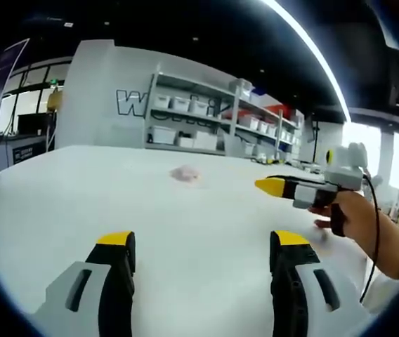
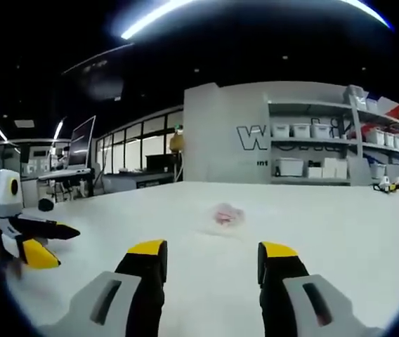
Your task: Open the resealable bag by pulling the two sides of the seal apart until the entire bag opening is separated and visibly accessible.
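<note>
White table (image 1: 185, 232) stretched ahead of the 2 grippers, the left gripper (image 1: 203, 254) and the right gripper (image 2: 211, 258) both spread wide with nothing held. The resealable bag (image 2: 225, 215) lay well ahead, mid-table, a small clear pouch with pinkish contents. Best, I judged, to approach low and take 1 seal lip each.

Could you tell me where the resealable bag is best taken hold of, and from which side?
Likely at its top seal edge, low from the near side: the bag lies flat and alone on the white table. Its seal is too blurred to place.
</note>
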`<move>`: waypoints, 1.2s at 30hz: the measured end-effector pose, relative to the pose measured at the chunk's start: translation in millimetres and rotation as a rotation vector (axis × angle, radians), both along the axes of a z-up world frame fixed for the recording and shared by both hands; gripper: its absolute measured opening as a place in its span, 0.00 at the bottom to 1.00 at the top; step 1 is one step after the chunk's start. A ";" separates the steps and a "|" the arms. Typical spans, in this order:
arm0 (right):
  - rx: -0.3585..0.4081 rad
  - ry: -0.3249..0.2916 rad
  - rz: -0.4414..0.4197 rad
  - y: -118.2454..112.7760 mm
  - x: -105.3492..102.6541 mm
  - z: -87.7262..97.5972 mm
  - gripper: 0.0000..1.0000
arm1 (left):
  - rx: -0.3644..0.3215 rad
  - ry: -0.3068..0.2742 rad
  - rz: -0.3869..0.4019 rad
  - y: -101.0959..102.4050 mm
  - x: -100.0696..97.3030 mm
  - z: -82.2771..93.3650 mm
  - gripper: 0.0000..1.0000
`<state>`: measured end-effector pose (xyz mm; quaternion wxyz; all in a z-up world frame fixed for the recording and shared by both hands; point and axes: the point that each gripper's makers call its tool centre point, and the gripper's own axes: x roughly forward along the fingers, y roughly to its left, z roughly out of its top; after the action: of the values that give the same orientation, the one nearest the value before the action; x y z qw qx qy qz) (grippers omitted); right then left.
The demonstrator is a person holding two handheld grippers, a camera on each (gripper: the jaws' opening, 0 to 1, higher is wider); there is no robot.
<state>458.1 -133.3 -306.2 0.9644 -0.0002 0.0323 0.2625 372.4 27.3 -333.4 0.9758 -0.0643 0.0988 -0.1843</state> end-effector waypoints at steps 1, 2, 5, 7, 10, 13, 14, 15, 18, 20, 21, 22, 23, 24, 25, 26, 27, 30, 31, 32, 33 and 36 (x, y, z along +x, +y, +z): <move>0.001 -0.001 0.001 -0.1 -1.5 0.2 0.51 | -0.001 -0.001 0.000 0.0 0.0 0.4 0.78; 0.002 -0.001 0.001 -0.2 -2.6 0.4 0.51 | -0.001 -0.002 0.001 -0.1 0.0 1.0 0.78; 0.011 -0.004 -0.001 -1.6 -6.9 1.8 0.51 | -0.002 -0.004 0.002 -0.2 -0.2 1.8 0.78; 0.013 -0.010 -0.007 -3.4 -9.4 2.5 0.51 | -0.003 -0.008 0.002 -0.5 -0.7 3.0 0.78; 0.020 -0.009 -0.009 -4.6 -13.0 2.1 0.51 | -0.003 -0.010 0.004 -0.2 -1.3 4.0 0.78; 0.021 -0.007 -0.008 -5.0 -13.6 1.4 0.50 | -0.006 -0.012 0.007 0.0 -2.1 5.3 0.78; 0.021 -0.007 -0.008 -5.1 -13.8 1.3 0.50 | -0.006 -0.012 0.007 -0.1 -2.5 5.6 0.78; 0.019 -0.005 -0.008 -5.4 -14.7 1.0 0.50 | -0.005 -0.012 0.007 -0.2 -2.9 5.7 0.78; 0.019 -0.008 -0.009 -6.3 -17.6 1.6 0.50 | -0.006 -0.015 0.009 -0.5 -3.6 7.0 0.78; 0.016 -0.012 -0.010 -7.6 -17.7 2.2 0.50 | -0.006 -0.021 0.011 -0.9 -4.6 8.4 0.78; 0.015 -0.015 -0.012 -8.4 -18.6 2.3 0.50 | -0.007 -0.024 0.012 -1.1 -5.1 9.0 0.78; 0.013 -0.015 -0.013 -9.1 -18.1 2.4 0.50 | -0.006 -0.026 0.014 -1.2 -5.6 9.3 0.78; 0.009 -0.018 -0.016 -10.0 -18.4 2.3 0.50 | -0.003 -0.030 0.020 -1.1 -6.0 9.7 0.78; 0.007 -0.021 -0.018 -10.7 -19.4 2.4 0.50 | 0.000 -0.034 0.024 -1.1 -6.4 9.9 0.78; 0.002 -0.024 -0.022 -11.5 -20.5 2.3 0.50 | 0.003 -0.039 0.031 -0.1 -6.4 10.5 0.78; -0.003 -0.027 -0.026 -12.3 -21.9 2.1 0.51 | 0.006 -0.042 0.036 0.6 -6.4 10.7 0.78; -0.005 -0.029 -0.030 -13.2 -23.1 1.9 0.52 | 0.008 -0.043 0.039 0.9 -6.6 10.7 0.78; -0.018 -0.035 -0.040 -15.0 -25.8 0.6 0.55 | 0.030 -0.047 0.059 2.5 -6.4 10.4 0.81; -0.020 -0.037 -0.042 -15.3 -26.1 0.4 0.56 | 0.040 -0.050 0.069 3.9 -5.6 10.6 0.83; -0.022 -0.036 -0.045 -15.8 -26.1 0.1 0.58 | 0.047 -0.060 0.088 7.0 -4.1 11.9 0.86; -0.023 -0.036 -0.050 -16.7 -26.1 -0.4 0.62 | 0.052 -0.074 0.102 9.5 -2.8 14.2 0.90; -0.016 -0.033 -0.074 -20.2 -24.9 -1.5 0.78 | 0.055 -0.104 0.138 15.5 -1.0 19.7 0.98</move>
<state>433.2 -153.5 -307.7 0.9738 -0.0112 0.0187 0.2265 371.4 42.8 -313.7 0.9914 -0.0343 0.0482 -0.1170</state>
